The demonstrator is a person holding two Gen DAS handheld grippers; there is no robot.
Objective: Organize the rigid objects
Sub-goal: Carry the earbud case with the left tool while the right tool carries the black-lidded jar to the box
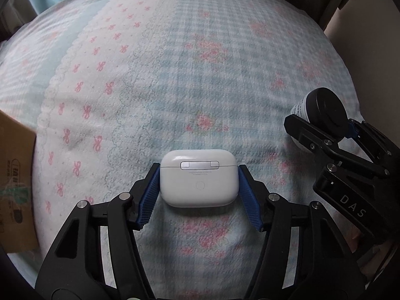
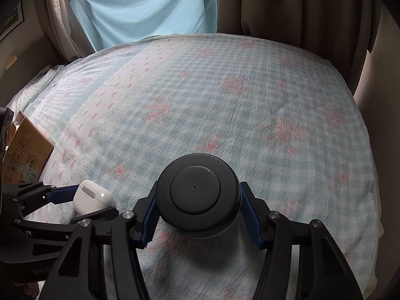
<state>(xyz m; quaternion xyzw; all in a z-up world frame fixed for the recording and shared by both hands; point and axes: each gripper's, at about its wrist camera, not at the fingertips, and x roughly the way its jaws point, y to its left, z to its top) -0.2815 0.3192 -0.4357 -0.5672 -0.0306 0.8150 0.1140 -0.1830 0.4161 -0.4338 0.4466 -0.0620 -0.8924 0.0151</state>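
A white earbud case (image 1: 198, 181) lies on the bed between the blue pads of my left gripper (image 1: 198, 172); the jaws stand against its two sides. It also shows in the right wrist view (image 2: 93, 196). My right gripper (image 2: 198, 190) is shut on a black-lidded jar (image 2: 197, 195) with a white body, upright on the bed. The jar (image 1: 322, 110) and the right gripper (image 1: 325, 125) show at the right of the left wrist view.
The bed has a blue-checked cover with pink flowers (image 2: 225, 100). A cardboard box (image 1: 15, 175) stands at the left edge, also seen in the right wrist view (image 2: 27, 150). Curtains (image 2: 275, 5) hang behind the bed.
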